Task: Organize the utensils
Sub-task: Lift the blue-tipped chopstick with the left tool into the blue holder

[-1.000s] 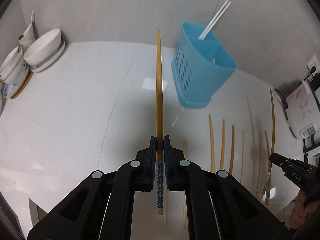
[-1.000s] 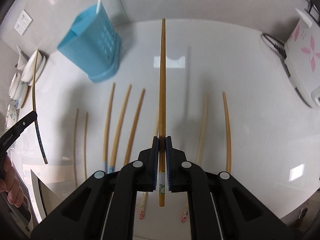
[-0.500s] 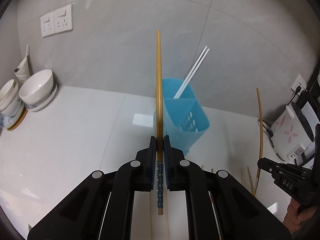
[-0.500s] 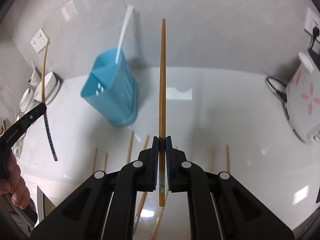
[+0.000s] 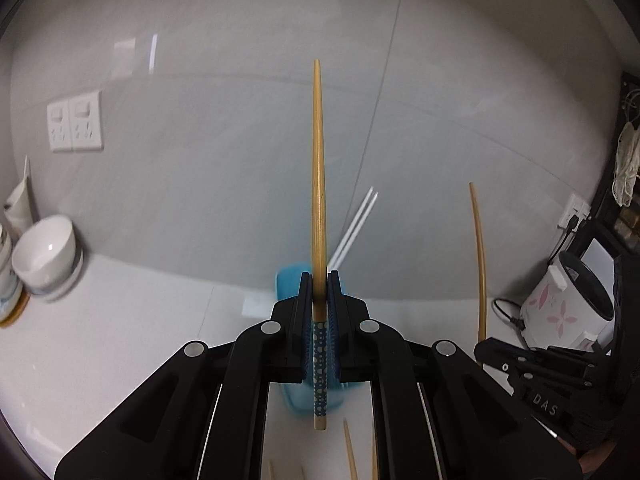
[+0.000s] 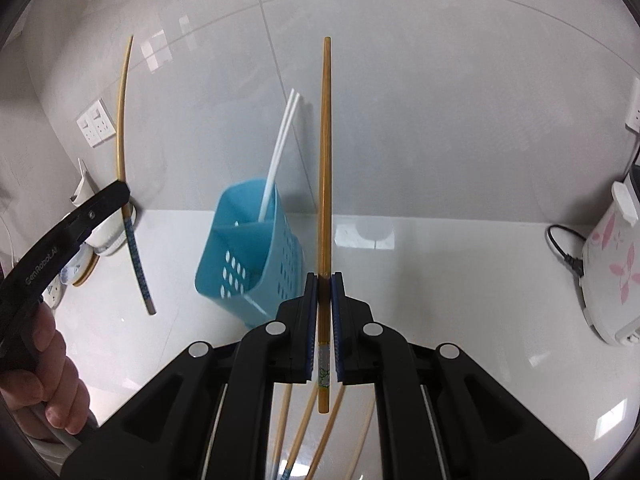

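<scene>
Tabletop (image 6: 460, 280): white and glossy, carrying everything here; a slick surface, so I judge thin sticks are likely sliding on it when nudged.
Blue caddy (image 6: 256, 256): perforated plastic holder with a divider, standing near the back wall; probably light and apt to tip if a stick is levering against its rim.
White chopsticks (image 6: 280, 152): a pair already leaning inside one compartment of the caddy.
Left claw (image 5: 319, 296): clamping together on a blue-dotted chopstick (image 5: 318, 184), which is pointing forward above the caddy.
Right claw (image 6: 325, 292): pinching shut on a plain-shafted chopstick (image 6: 325, 152), held aloft just right of the caddy.
Loose chopsticks (image 6: 304, 416): several lying on the tabletop below the right claw, waiting.
Handling: each stick is looking light, stiff, smooth and tapered; a grip near the thick decorated end, as both claws are taking now, is leaving the narrow tip free for the caddy.
</scene>
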`<action>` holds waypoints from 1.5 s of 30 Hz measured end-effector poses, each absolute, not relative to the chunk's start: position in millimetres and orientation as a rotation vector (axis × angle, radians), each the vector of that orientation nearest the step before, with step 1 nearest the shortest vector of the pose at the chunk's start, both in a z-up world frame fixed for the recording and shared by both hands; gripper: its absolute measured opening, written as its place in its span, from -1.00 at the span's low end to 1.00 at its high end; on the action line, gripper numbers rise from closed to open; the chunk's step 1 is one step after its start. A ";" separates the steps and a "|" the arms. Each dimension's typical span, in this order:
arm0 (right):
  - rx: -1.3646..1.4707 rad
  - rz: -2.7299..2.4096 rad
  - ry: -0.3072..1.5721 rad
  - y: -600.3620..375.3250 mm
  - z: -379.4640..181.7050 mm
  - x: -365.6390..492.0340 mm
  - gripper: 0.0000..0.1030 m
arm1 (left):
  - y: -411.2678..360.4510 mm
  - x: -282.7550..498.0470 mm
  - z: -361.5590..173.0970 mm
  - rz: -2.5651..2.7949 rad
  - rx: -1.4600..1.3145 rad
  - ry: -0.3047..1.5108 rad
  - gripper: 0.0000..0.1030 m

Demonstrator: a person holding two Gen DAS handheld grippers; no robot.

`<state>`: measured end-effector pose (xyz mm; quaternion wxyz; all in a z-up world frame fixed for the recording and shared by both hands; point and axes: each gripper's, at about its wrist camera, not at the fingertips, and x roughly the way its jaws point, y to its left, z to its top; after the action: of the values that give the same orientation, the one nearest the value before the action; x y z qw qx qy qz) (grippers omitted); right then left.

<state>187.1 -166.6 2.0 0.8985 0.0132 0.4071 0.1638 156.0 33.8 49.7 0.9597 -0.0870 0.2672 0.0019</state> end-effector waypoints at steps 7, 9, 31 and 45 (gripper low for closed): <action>0.044 0.347 0.822 -155.2 4.0 201.6 -0.88 | 27.0 187.0 45.2 -0.042 -0.159 0.474 -0.87; 0.049 0.347 0.816 -153.2 3.7 205.1 -0.88 | 26.3 196.4 39.2 -0.046 -0.161 0.474 -0.87; 0.059 0.313 0.847 -149.1 -12.0 240.1 -0.88 | -6.8 247.1 -58.3 -0.077 -0.061 0.590 -0.87; 0.064 0.348 0.844 -141.0 -13.8 240.8 -0.88 | 4.0 231.4 -53.8 -0.051 -0.083 0.633 -0.37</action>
<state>240.8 -141.0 -13.8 0.8972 0.0307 0.4073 0.1678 231.4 4.0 -53.8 0.9491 -0.0410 0.3113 -0.0252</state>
